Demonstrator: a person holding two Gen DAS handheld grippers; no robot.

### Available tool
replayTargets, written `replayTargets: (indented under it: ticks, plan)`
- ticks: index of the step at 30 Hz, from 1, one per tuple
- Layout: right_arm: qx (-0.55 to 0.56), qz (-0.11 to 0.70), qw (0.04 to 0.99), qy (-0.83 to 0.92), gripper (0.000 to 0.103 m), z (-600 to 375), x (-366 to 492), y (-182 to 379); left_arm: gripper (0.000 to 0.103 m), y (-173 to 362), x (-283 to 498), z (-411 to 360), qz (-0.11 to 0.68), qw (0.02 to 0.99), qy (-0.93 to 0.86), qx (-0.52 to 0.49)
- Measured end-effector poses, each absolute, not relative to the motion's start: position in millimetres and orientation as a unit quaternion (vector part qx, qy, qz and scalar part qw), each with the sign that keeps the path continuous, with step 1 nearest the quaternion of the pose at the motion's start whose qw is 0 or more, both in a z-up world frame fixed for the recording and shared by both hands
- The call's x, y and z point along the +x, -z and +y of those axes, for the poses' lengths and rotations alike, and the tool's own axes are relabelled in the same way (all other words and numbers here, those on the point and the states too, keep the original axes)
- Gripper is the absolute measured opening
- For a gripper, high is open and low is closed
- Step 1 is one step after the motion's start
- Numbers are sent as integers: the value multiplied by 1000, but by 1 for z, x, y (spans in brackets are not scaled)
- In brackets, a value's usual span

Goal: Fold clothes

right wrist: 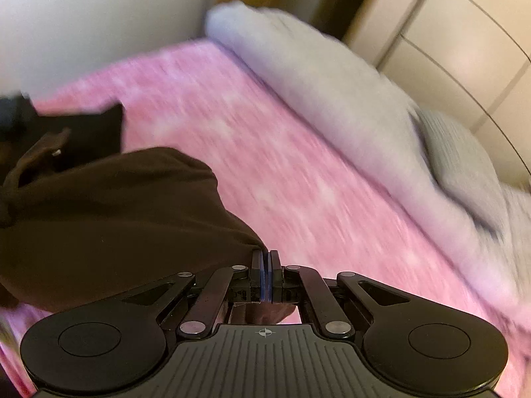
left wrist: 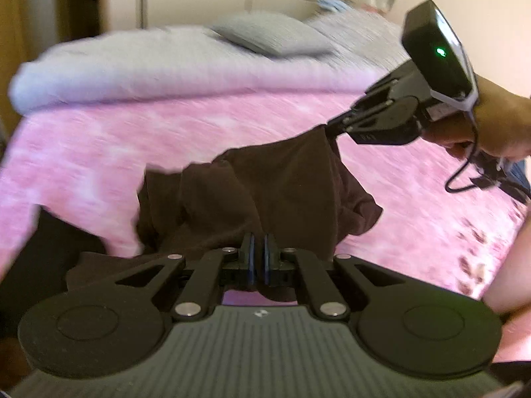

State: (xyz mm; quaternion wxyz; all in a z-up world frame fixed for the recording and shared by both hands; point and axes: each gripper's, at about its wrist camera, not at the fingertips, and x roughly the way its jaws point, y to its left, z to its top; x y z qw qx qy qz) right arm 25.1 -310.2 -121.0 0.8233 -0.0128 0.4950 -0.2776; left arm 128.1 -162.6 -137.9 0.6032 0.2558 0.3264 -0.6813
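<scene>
A dark brown garment hangs bunched above a pink bedspread. My left gripper is shut on its near edge. My right gripper shows in the left wrist view at the upper right, shut on the garment's far corner and holding it up. In the right wrist view my right gripper is shut on the garment, which drapes to the left over the pink bedspread. Both views are motion blurred.
A folded grey blanket and a grey pillow lie at the bed's far side. The blanket and a white wardrobe show in the right wrist view. Another dark item lies at the left.
</scene>
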Motion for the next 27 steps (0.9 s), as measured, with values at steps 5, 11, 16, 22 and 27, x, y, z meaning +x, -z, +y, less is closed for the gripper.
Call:
replayTargets:
  ticks: [5,11,16,22,27]
  plan:
    - [30,538,796,276,0,-341,-67,170,4,163,58,-188,372,580,670,277]
    - [68,546,781,294,0,-379,-146,176,29,171,31,-189,398,596,625,308]
    - [73,541,794,269,0,-384,-155,170,37,172,46,-173,407,633,571,327]
    - [57,534,815,219,62,-341,-130,186,52,187,104,-170,399,664,521,358]
    - [35,543,820,176,68,-303,-97,207,66,210,157,-187,400,683,491,365]
